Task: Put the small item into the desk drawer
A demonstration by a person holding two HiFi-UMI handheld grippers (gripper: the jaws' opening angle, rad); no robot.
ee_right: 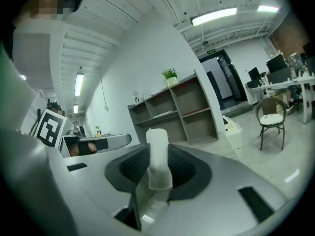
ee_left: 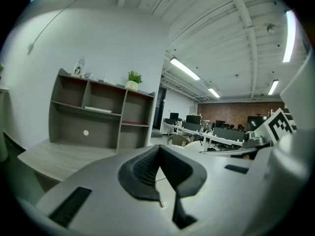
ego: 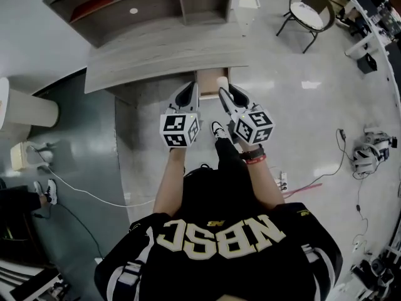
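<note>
A: Where is the small white cylindrical item?

B: Between the fingers of the right gripper. It stands upright in the dark ribbed pads, with its top poking out above them. The pads press on it from both sides, so the fingers are held narrow around it.

A: And the left gripper?

B: Its fingers are drawn together at the tips, with nothing between them.

A: How do the two sit against the desk?

B: In the head view they are side by side, near each other, both pointing away from the person in the black jersey. Just past their tips, a light wooden drawer stands pulled out from under the near edge of the grey wood-grain surface. The left gripper's tips reach its left side and the right gripper's tips its right side. Whether either touches it, I cannot tell.

A: Is the item in the drawer?

B: No, it is in the right gripper's hold, at the drawer's right near corner as the head view shows it.

A: Anything else around?

B: A grey open shelf unit stands on the far part of the surface, with a small potted green plant on top. A round-backed chair with a white seat stands on the floor, far to the right.
</note>
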